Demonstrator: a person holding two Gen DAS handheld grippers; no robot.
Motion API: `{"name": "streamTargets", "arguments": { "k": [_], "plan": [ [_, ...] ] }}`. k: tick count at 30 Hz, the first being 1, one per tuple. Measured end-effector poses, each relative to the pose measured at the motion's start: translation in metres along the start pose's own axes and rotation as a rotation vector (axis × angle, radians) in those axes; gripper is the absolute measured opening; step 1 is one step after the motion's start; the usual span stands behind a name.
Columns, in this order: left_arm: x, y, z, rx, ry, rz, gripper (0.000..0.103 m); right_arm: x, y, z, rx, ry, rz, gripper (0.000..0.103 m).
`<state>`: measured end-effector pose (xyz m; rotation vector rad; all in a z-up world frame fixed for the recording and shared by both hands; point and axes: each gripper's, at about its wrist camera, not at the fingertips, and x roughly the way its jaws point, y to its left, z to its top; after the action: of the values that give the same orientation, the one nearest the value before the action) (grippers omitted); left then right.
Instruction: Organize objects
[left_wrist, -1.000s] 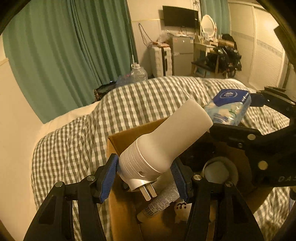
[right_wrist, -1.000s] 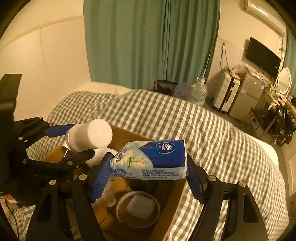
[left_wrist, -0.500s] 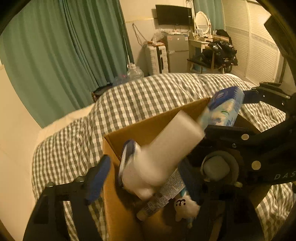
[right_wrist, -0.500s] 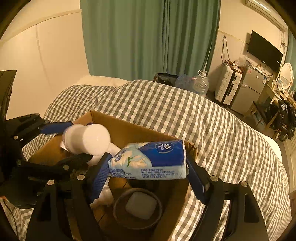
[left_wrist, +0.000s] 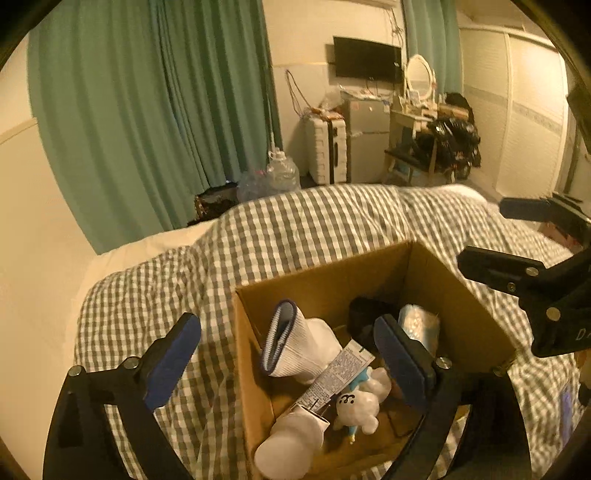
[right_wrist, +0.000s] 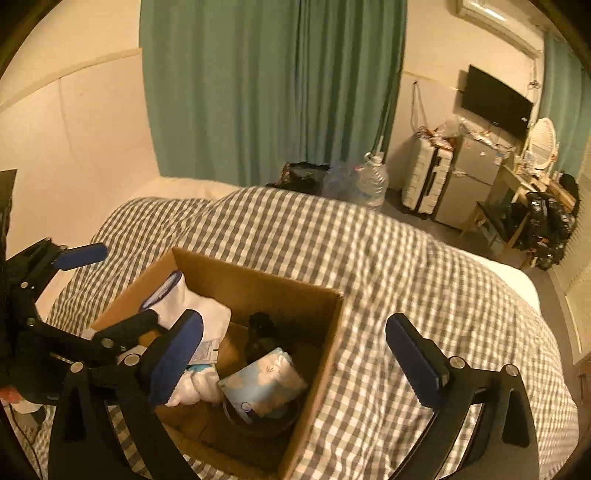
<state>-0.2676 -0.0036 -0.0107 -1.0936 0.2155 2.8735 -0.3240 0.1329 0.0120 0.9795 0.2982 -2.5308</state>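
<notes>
The cardboard box (left_wrist: 325, 291) sits on the checked bedcover (left_wrist: 295, 229), well filled. Inside, the white plug-in lamp (left_wrist: 288, 439) lies at the near corner, beside a small white toy (left_wrist: 356, 406) and a tube (left_wrist: 332, 380). The tissue pack (right_wrist: 264, 380) rests tilted on a dark bowl (right_wrist: 258, 424). Left gripper (left_wrist: 288, 362) hangs over the box, fingers spreading wide, nothing between them. Right gripper (right_wrist: 295, 358) likewise: fingers opening, empty, above the box's right edge.
</notes>
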Motion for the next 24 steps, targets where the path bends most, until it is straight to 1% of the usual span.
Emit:
{"name": "streamTargets", "arguments": {
  "k": [11,15,24],
  "plan": [
    [-0.073,0.004,0.016,-0.053,-0.109,0.018,0.1,-0.082,0.005,0.011,0.032,-0.125,-0.064,0.102],
    [-0.102,0.001,0.018,-0.051,-0.154,0.03,0.101,-0.114,0.01,0.011,0.033,-0.17,-0.091,0.102],
    [-0.163,-0.006,0.014,-0.046,-0.242,0.041,0.103,-0.179,0.02,0.002,0.033,-0.243,-0.121,0.102]
  ]
}}
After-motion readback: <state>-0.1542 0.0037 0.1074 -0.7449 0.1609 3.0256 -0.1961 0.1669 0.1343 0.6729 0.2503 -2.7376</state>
